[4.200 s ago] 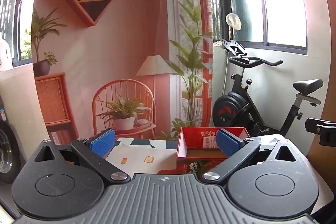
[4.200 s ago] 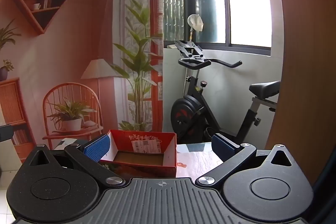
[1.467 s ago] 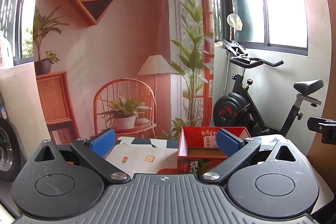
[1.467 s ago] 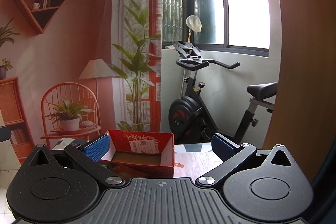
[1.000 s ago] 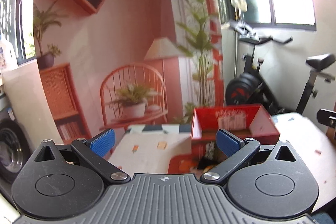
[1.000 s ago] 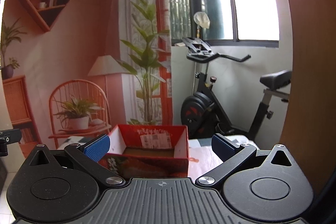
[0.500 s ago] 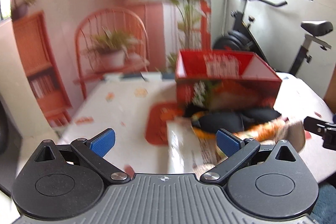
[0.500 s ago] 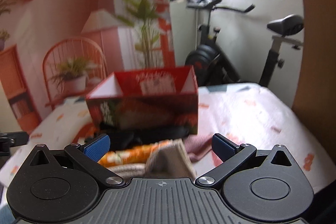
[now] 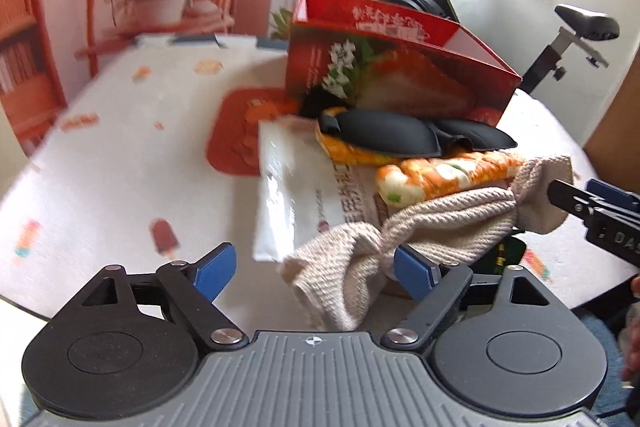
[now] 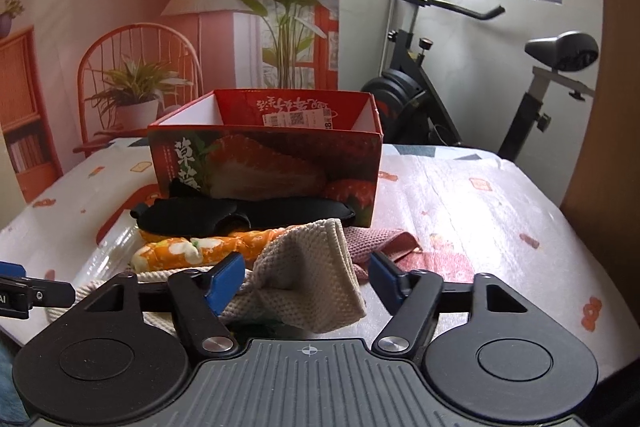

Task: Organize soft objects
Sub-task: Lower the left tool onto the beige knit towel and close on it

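Note:
A beige knitted cloth (image 9: 420, 223) lies twisted at the table's near edge, on top of a pile. My left gripper (image 9: 316, 269) stands over its near end with the jaws closing. The cloth is between the pads, which do not press it. My right gripper (image 10: 305, 279) straddles the cloth's other end (image 10: 308, 267), also closing, with a gap at its right pad. Behind the cloth lie an orange flowered fabric (image 9: 440, 171), a black padded piece (image 9: 384, 135) and a pink cloth (image 10: 380, 239). An open red strawberry box (image 10: 264, 163) stands behind the pile.
A white plastic packet (image 9: 296, 195) and a red mat (image 9: 236, 131) lie left of the pile on the printed tablecloth (image 9: 120, 147). An exercise bike (image 10: 440, 75) stands beyond the table's far right. A wooden panel (image 10: 616, 107) rises at the right edge.
Both grippers have sunk toward the table and tipped downward. Their jaws are narrower than before. The beige cloth now sits between the pads of each.

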Tool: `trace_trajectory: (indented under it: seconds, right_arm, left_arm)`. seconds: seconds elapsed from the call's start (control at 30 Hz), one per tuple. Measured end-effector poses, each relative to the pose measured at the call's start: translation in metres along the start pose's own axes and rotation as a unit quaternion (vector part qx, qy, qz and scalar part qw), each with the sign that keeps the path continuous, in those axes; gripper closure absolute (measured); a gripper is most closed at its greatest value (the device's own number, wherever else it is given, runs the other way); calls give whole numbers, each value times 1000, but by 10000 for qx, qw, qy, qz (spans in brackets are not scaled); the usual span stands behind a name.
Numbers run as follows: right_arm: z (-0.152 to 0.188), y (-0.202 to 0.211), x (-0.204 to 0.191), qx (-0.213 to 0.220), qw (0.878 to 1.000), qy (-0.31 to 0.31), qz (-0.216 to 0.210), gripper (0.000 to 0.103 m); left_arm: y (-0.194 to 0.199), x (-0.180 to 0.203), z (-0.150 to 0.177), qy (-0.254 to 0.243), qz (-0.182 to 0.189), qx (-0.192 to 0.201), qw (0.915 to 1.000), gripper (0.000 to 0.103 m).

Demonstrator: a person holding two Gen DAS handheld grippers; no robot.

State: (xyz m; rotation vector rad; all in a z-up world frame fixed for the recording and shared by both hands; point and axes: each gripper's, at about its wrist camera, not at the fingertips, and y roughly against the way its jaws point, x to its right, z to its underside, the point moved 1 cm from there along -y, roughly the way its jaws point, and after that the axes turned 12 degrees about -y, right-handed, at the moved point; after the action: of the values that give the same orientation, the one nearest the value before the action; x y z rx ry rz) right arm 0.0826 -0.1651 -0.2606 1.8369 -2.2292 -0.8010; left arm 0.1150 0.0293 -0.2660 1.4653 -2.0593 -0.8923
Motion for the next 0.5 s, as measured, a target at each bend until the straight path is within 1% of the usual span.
trace_trajectory:
  seconds: [0.03, 0.1, 0.23, 0.3, 0.43, 0.5]
  right_arm:
    - [1, -2, 0, 11, 10000, 24, 28, 39]
    - [0, -7, 4, 29, 10000, 43, 80, 39]
    - [-1, -18, 11, 80, 9999, 13, 106, 40]
    - [0, -24, 13, 73, 9999, -11, 93, 43]
    - [3, -34, 13, 87, 10000, 14, 34, 44]
    - [5, -36, 13, 103, 9999, 36, 15, 45]
  left_arm:
    - [-5, -2, 3, 60, 50, -82, 9999, 18]
    - [-11, -4, 5, 109, 52, -194, 9997, 24]
    - [-20, -7, 9, 254, 136, -370, 9989, 25]
    - [-25, -6, 9, 279, 159, -468, 9984, 29]
    - [-36, -3, 10, 212, 176, -641, 9976, 35]
    - [-41, -4, 11, 220, 247, -626, 9975, 45]
